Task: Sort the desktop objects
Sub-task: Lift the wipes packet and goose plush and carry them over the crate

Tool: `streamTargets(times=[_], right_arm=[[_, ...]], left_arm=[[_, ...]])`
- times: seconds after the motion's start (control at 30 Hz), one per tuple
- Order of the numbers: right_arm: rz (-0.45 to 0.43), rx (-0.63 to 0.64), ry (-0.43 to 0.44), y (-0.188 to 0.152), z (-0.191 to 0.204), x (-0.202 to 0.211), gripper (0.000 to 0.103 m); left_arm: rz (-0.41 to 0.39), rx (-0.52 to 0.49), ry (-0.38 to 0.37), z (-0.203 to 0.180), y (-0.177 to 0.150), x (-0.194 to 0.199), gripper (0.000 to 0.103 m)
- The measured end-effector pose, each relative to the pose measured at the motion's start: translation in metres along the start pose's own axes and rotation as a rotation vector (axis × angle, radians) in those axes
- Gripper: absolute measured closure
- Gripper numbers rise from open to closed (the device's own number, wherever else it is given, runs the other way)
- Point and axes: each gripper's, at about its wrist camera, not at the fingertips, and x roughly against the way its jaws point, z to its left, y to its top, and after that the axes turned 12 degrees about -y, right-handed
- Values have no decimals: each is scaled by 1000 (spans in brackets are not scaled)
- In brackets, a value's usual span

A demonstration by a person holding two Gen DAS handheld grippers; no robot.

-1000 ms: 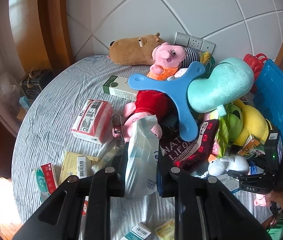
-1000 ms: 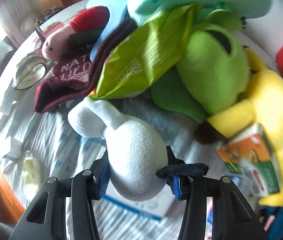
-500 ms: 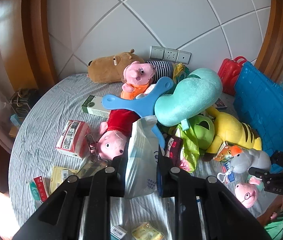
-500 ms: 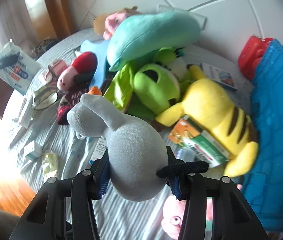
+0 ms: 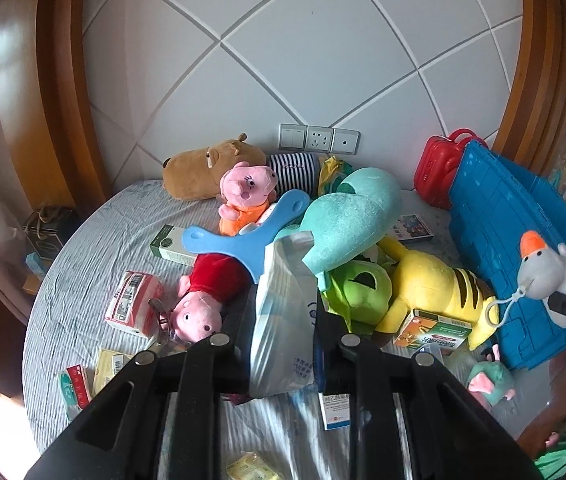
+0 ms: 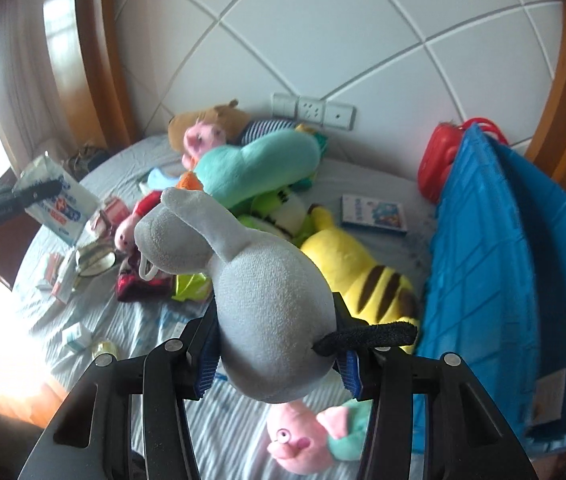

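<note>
The grey toy [image 6: 267,312] between the right tool's fingers is matt, short-piled plush. Ahead, the blue crate [image 6: 495,280] is hard ribbed plastic; the wall tiles [image 6: 323,40] are smooth, faintly glossy.

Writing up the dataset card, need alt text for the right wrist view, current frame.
The right tool is shut on a grey plush toy, held above a striped cloth strewn with toys. A yellow striped plush and a teal plush lie behind it, with a blue crate on the right.

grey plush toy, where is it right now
The grey plush toy is clamped in the right gripper, held above the bed beside the blue crate.
</note>
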Motion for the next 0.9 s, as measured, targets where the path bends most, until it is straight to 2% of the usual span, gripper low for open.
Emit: streamTargets(times=[0.2, 0.43, 0.67, 0.9], right_arm=[[-62, -25, -8, 5, -53, 23, 55], [-127, -72, -50, 4, -127, 50, 55], [-183, -152, -105, -5, -204, 74, 55], [-173, -201, -151, -28, -269, 81, 55]], left_arm=[[-35, -35, -8, -55, 21, -4, 83], [-78, -100, -51, -132, 52, -11, 83], [-105, -190, -127, -222, 84, -29, 83], [-99, -285, -225, -320, 109, -51, 83]])
